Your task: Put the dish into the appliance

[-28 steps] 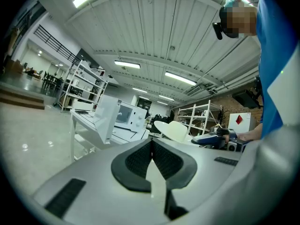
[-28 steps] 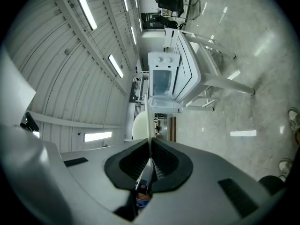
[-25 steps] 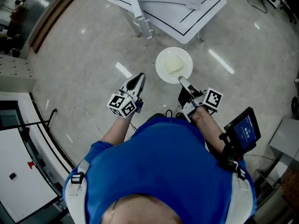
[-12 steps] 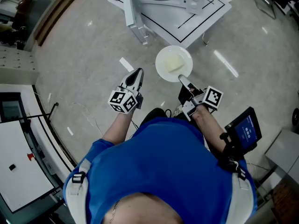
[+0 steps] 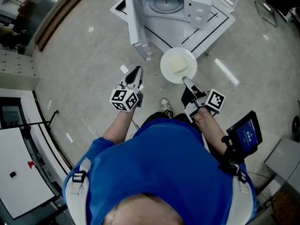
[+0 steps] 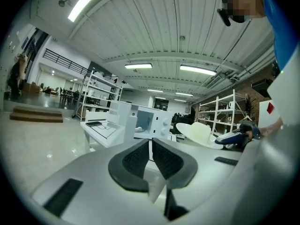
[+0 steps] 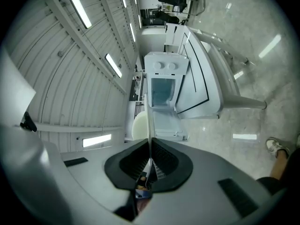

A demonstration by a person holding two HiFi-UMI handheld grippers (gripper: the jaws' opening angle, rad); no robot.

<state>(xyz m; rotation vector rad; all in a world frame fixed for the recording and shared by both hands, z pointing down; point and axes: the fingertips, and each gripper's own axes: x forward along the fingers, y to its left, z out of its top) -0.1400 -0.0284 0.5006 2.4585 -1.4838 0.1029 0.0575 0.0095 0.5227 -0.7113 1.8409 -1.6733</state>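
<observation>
A white round dish (image 5: 178, 65) with a pale slab of food on it hangs over the floor, level. My right gripper (image 5: 184, 80) is shut on its near rim. In the right gripper view the dish (image 7: 138, 125) shows edge-on, running out from the shut jaws of that gripper (image 7: 150, 150). The white microwave (image 5: 168, 3) stands ahead on a white table (image 5: 220, 22), its door (image 5: 133, 18) swung open to the left and its turntable showing. My left gripper (image 5: 136, 71) is held left of the dish, shut on nothing (image 6: 151, 146). From that side I see the microwave (image 6: 150, 121) and the dish (image 6: 199, 132).
The table's legs (image 5: 143, 50) reach the floor just ahead of the left gripper. A white strip (image 5: 123, 69) lies on the floor beside it. A dark screen (image 5: 243, 132) hangs at the person's right hip. White cabinets (image 5: 18, 172) line the left side. A shoe (image 5: 165, 108) shows below.
Both grippers and the dish have moved forward toward the microwave, which now shows fuller and closer with its door open. The grip on the dish has not altered.
</observation>
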